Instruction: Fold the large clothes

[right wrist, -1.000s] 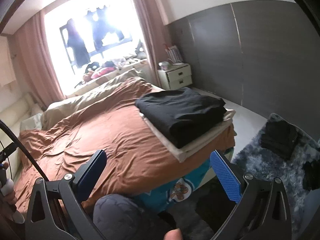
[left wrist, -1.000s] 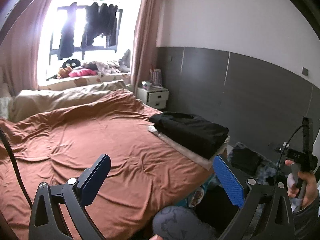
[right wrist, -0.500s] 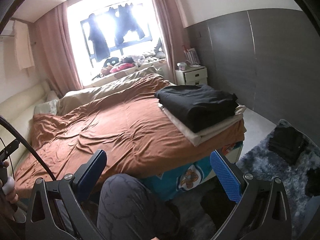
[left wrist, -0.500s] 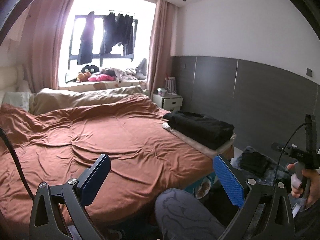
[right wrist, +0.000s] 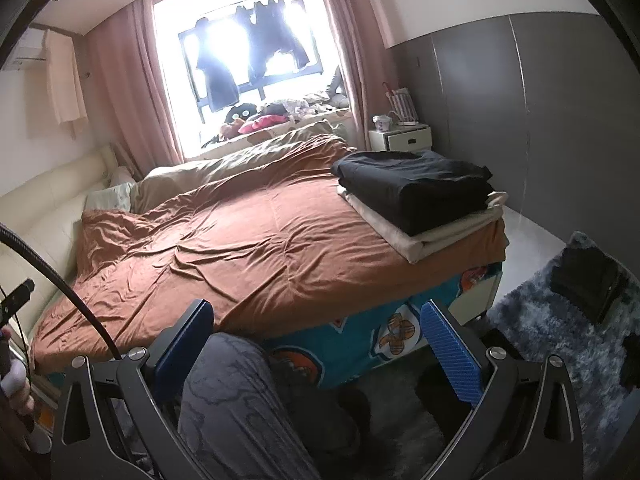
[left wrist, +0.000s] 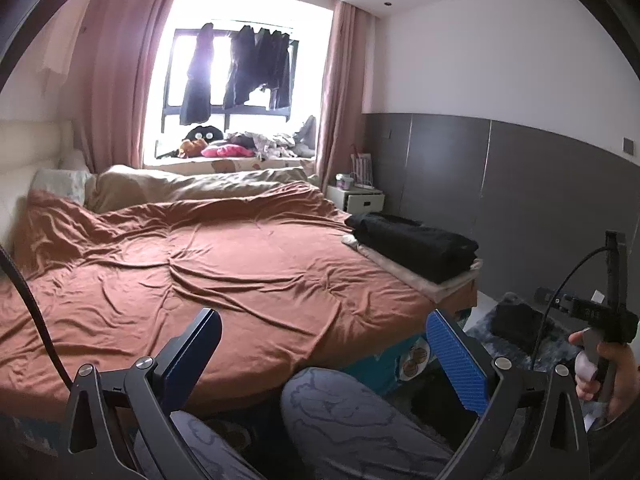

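Note:
A folded black garment (left wrist: 416, 240) lies on a folded beige one (left wrist: 440, 286) at the right corner of the bed; the stack also shows in the right wrist view (right wrist: 416, 190). The bed is covered by a rumpled rust-brown cover (left wrist: 208, 268) (right wrist: 248, 248). My left gripper (left wrist: 324, 344) is open and empty, held off the bed's near edge. My right gripper (right wrist: 316, 336) is open and empty, also off the near edge. The right gripper's handle (left wrist: 608, 320) shows at the right in the left wrist view. More dark clothes (right wrist: 584, 280) lie on the floor rug.
The person's grey-trousered knee (left wrist: 352, 408) (right wrist: 232, 396) is between the grippers and the bed. A grey shaggy rug (right wrist: 552, 344) lies right of the bed. A white nightstand (right wrist: 400, 138) stands by the grey wall. Clothes hang at the window (left wrist: 240, 68).
Both grippers have drawn back from the bed and tilted up, so the whole bed and window show. Both stayed open and empty.

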Tool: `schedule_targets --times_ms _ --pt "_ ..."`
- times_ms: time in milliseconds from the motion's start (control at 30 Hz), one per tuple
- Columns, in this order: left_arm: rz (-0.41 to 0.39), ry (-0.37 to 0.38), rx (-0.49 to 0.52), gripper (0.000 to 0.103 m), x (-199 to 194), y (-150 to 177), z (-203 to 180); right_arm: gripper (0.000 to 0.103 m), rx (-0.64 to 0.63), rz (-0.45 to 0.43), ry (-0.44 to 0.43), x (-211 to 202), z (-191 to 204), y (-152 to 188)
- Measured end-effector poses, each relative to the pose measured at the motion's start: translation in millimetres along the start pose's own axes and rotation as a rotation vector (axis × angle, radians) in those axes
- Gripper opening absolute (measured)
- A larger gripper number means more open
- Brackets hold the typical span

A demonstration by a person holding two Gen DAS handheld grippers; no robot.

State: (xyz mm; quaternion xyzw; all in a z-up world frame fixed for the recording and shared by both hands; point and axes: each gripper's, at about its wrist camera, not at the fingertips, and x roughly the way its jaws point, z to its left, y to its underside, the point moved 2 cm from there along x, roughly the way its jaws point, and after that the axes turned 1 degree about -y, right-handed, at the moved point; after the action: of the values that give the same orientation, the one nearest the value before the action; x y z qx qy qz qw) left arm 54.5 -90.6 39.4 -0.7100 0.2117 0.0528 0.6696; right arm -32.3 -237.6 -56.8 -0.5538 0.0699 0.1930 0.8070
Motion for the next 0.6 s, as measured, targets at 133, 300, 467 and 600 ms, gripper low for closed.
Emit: schedule_targets --times_ms 133,300,467,600 --pt "0.0 -0.007 0.002 0.103 -2.8 4.2 -1.8 0.103 -0.001 -0.013 0.004 -5.1 6.6 5.1" --pt "-0.001 -0.01 0.002 0.103 -4.6 6.1 -3.1 0.103 -0.011 -0.011 0.002 -6.1 11.9 12.9" --pt "-0.003 -0.016 0.005 0.103 -6.1 6.6 -3.5 0.103 -0.017 -0.007 -0.002 -4.0 16.9 12.4" --pt "-0.005 -0.02 -0.003 0.103 -6.8 5.8 -0.7 0.103 -0.022 -0.004 0.0 -2.2 19.9 11.7"
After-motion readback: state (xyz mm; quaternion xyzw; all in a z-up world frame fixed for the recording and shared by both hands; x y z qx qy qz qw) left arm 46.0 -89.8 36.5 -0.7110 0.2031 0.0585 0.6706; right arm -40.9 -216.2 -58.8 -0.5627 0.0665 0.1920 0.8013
